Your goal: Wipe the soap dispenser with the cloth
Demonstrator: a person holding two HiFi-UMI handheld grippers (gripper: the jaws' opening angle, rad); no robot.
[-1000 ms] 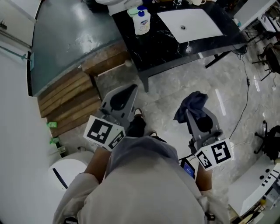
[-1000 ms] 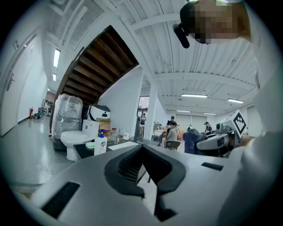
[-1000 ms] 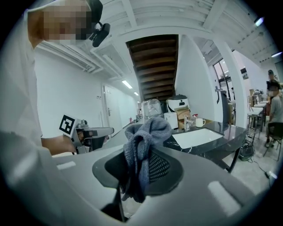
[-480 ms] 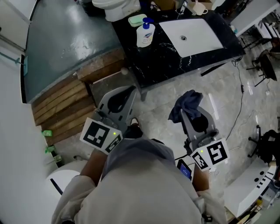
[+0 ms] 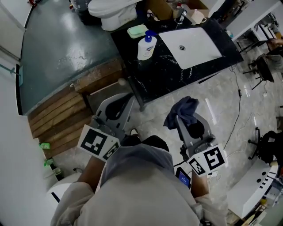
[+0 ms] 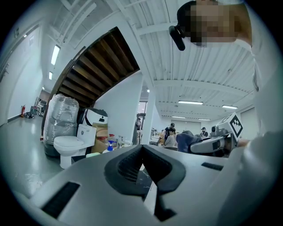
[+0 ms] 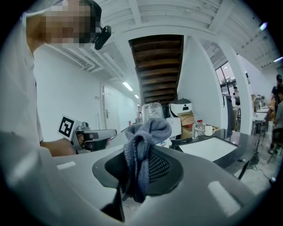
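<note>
The soap dispenser [image 5: 146,45], a white bottle with a blue pump, stands on the black marble counter [image 5: 168,66] left of the white sink [image 5: 191,41]; it also shows small in the left gripper view as the soap dispenser [image 6: 109,146]. My right gripper [image 5: 181,115] is shut on a bunched blue-grey cloth [image 5: 181,112], which hangs from the jaws as the cloth [image 7: 143,152] in the right gripper view. My left gripper [image 5: 123,100] is shut with nothing in it and points level toward the counter. Both grippers are short of the counter's near edge.
A white toilet [image 5: 110,8] and a green soap dish [image 5: 137,31] sit beyond the dispenser, and a mug [image 5: 198,16] stands behind the sink. Wooden slats [image 5: 66,114] lie at the left. A cable [image 5: 236,119] runs over the marble floor on the right.
Both grippers and the person have moved forward toward the counter, which now lies nearer and lower in the head view. The cloth stays held in the right gripper.
</note>
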